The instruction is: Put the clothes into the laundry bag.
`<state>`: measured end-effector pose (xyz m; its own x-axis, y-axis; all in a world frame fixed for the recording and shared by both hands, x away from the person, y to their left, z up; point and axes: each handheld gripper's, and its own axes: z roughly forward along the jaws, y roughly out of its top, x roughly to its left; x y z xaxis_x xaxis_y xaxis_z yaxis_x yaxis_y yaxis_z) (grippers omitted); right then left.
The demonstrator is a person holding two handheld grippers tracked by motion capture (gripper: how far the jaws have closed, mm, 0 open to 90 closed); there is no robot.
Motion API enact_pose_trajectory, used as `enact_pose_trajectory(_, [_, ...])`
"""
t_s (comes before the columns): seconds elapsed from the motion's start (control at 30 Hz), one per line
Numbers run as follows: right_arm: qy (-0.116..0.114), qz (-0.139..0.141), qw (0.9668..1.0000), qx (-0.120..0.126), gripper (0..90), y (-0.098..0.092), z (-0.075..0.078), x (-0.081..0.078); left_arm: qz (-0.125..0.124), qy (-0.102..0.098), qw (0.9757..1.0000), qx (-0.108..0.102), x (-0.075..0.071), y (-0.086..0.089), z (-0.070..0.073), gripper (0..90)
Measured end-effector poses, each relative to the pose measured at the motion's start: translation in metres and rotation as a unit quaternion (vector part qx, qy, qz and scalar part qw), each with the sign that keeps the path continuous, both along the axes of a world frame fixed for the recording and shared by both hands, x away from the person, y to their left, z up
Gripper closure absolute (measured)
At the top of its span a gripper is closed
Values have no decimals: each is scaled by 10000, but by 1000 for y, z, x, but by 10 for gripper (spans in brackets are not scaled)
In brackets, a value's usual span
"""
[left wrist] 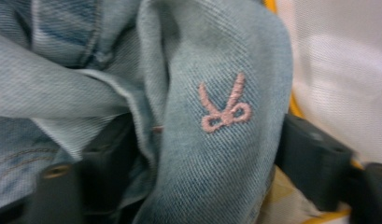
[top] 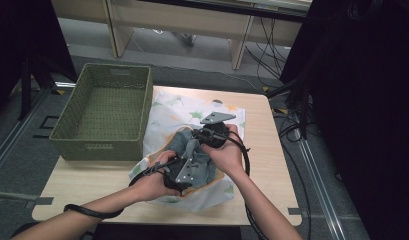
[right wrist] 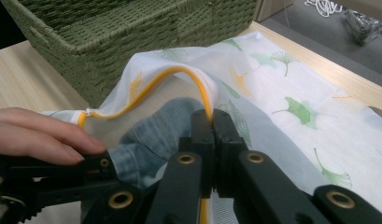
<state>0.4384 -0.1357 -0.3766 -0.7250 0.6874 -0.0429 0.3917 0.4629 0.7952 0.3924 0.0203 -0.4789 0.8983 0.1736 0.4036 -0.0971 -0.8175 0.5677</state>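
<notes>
A white mesh bag (top: 174, 112) with green and yellow leaf prints lies on the table, its mouth edged in yellow trim (right wrist: 156, 79). My right gripper (right wrist: 212, 123) is shut on that trim and lifts the mouth open. A light blue denim garment (top: 186, 144) sits in the opening. My left gripper (top: 191, 162) reaches into it from the near side. Its jaws stand wide, and a loose denim fold (left wrist: 216, 154) with a pink embroidered mark (left wrist: 224, 105) lies between them. The left hand's fingers (right wrist: 39, 135) rest beside the bag's mouth.
A green woven basket (top: 117, 67) stands on the table's far left, touching the bag's left edge, and looks empty. Bare wooden tabletop (top: 264, 165) shows to the right. Cables trail from both grippers toward the near edge.
</notes>
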Motion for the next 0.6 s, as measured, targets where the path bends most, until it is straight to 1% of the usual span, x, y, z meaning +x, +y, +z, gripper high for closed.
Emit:
enact_pose_trajectory(0.03, [3, -1, 10000, -1, 900, 0, 0, 0, -7, -32, 10000, 48, 1, 0, 0, 325])
enact_pose_trajectory(0.07, [4, 2, 10000, -3, 900, 0, 0, 0, 40, -34, 10000, -26, 2, -1, -2, 369])
enact_pose_trajectory(0.1, [6, 10, 10000, 9, 900, 0, 0, 0, 37, -89, 9999, 72, 4, -1, -1, 415])
enact_pose_trajectory(0.13, [62, -51, 10000, 30, 900, 1, 0, -2, 60, -110, 9999, 70, 4, -1, -2, 458])
enact_pose_trajectory(0.17, [-10, 16, 10000, -8, 900, 0, 0, 0, 77, -117, 9999, 24, 3, -2, -3, 518])
enact_pose_trajectory(0.2, [-15, 14, 10000, -16, 900, 0, 0, -1, 76, -168, 9998, 110, 4, -3, -3, 559])
enact_pose_trajectory(0.23, [-15, 15, 10000, -17, 900, 0, 0, -1, 118, -141, 9998, 40, 3, -3, -3, 602])
enact_pose_trajectory(0.27, [63, -55, 10000, 25, 900, 1, 1, -2, 151, -162, 9997, 57, 4, -3, -2, 654])
enact_pose_trajectory(0.3, [-20, 13, 10000, -14, 900, 0, 1, -1, 197, -150, 9997, 15, 4, -2, -1, 700])
enact_pose_trajectory(0.33, [-20, 20, 10000, -7, 900, 0, 1, -1, 257, -126, 9996, -46, 4, -1, 0, 740])
enact_pose_trajectory(0.37, [1, 4, 10000, 10, 900, 0, 2, -2, 377, -44, 9991, -204, 4, 0, 1, 764])
enact_pose_trajectory(0.4, [-32, 44, 10000, 4, 900, 0, 3, -2, 429, -16, 9987, -263, 5, 1, 2, 777])
enact_pose_trajectory(0.43, [-64, 62, 10000, -8, 900, 1, 4, -2, 500, 23, 9981, -373, 6, 2, 4, 784])
enact_pose_trajectory(0.47, [-66, 65, 10000, 20, 900, 1, 5, -3, 617, 93, 9961, -624, 6, 3, 6, 789])
enact_pose_trajectory(0.53, [-140, 96, 9998, 36, 900, 2, 9, -5, 748, 108, 9936, -840, 9, 7, 15, 794])
enact_pose_trajectory(0.6, [-188, 102, 9997, 101, 900, 2, 13, -7, 899, 71, 9902, -1065, 13, 12, 27, 797])
